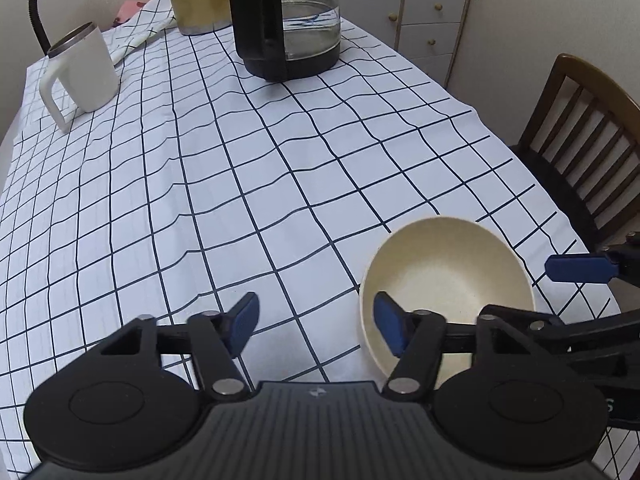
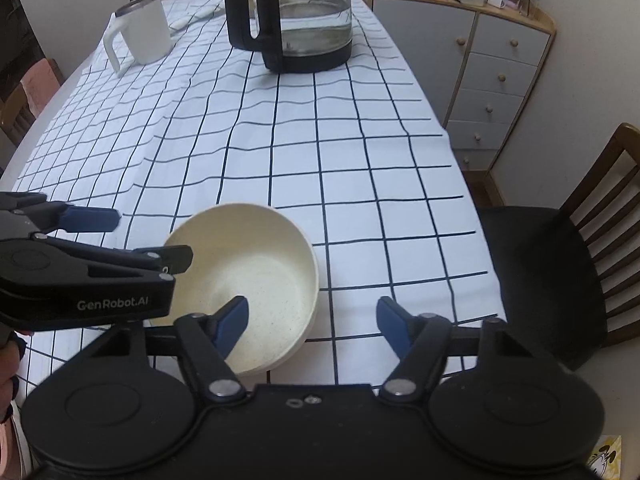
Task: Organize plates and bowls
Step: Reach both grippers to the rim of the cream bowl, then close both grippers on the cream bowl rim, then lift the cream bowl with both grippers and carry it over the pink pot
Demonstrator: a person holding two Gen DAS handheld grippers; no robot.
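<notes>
Both open tools [image 1: 316, 326] [image 2: 312, 326] flank bowl [image 2: 256, 276] near tablecloth edge [image 2: 472, 264].

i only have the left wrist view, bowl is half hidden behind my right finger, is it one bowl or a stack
Observer: From the right wrist view, the cream bowl shows a second rim line under its near edge, so it looks like two nested bowls, though I can't be sure.
Operator: where are the right tongs
Observer: The right tongs are open, with the left finger inside the bowl and the other outside over the checked tablecloth.
Operator: anything right of the table
Observer: A wooden chair with a black seat, and a grey drawer cabinet beyond it.
</notes>
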